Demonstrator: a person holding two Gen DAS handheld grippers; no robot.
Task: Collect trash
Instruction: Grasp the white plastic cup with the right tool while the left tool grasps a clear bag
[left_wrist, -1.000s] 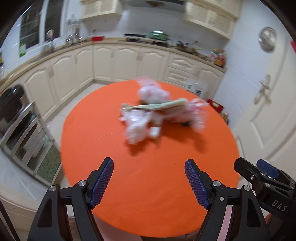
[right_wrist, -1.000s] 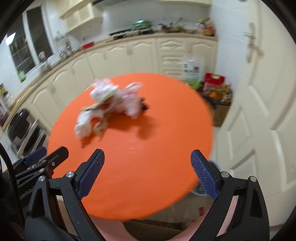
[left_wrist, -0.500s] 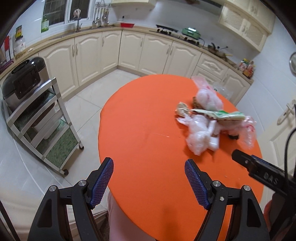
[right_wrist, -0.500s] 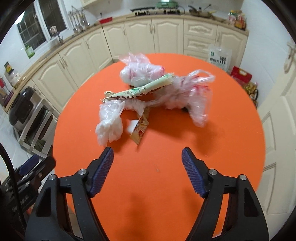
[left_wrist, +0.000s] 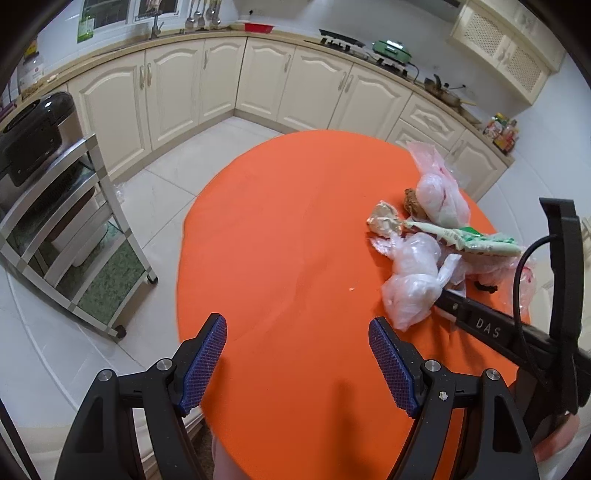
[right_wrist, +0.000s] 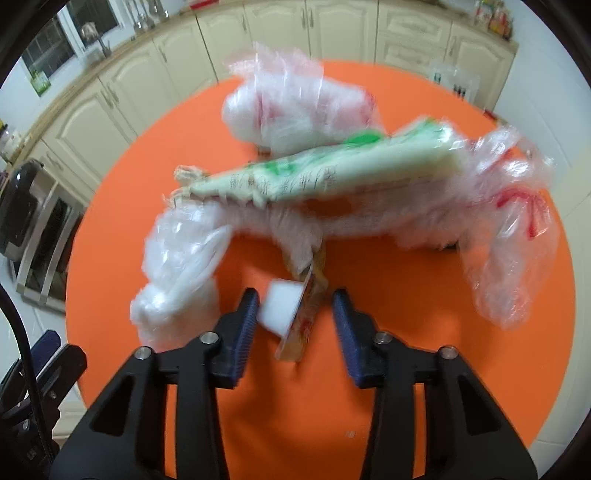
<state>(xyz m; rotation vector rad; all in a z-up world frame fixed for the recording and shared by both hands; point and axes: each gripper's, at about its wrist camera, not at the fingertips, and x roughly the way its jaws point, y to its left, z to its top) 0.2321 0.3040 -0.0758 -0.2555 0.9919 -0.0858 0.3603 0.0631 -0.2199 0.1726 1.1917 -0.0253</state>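
A heap of trash lies on the round orange table (left_wrist: 288, 258): crumpled clear plastic bags (right_wrist: 177, 258), a pink-tinted bag (right_wrist: 291, 110), a long green-and-white wrapper (right_wrist: 325, 170), and a small white piece with a yellow wrapper (right_wrist: 291, 317). My right gripper (right_wrist: 295, 317) is half open, its jaws on either side of the white piece and yellow wrapper, not closed on them. My left gripper (left_wrist: 295, 363) is open and empty over the table's near-left edge. In the left wrist view the heap (left_wrist: 417, 273) lies to the right.
A metal shelf cart (left_wrist: 66, 236) with a black appliance stands left of the table. Cream kitchen cabinets (left_wrist: 258, 81) line the back walls. The right gripper's body (left_wrist: 517, 332) crosses the left wrist view at right.
My right gripper has moved forward and down into the heap and its jaws have narrowed around the white piece. My left gripper has swung further left, staying open.
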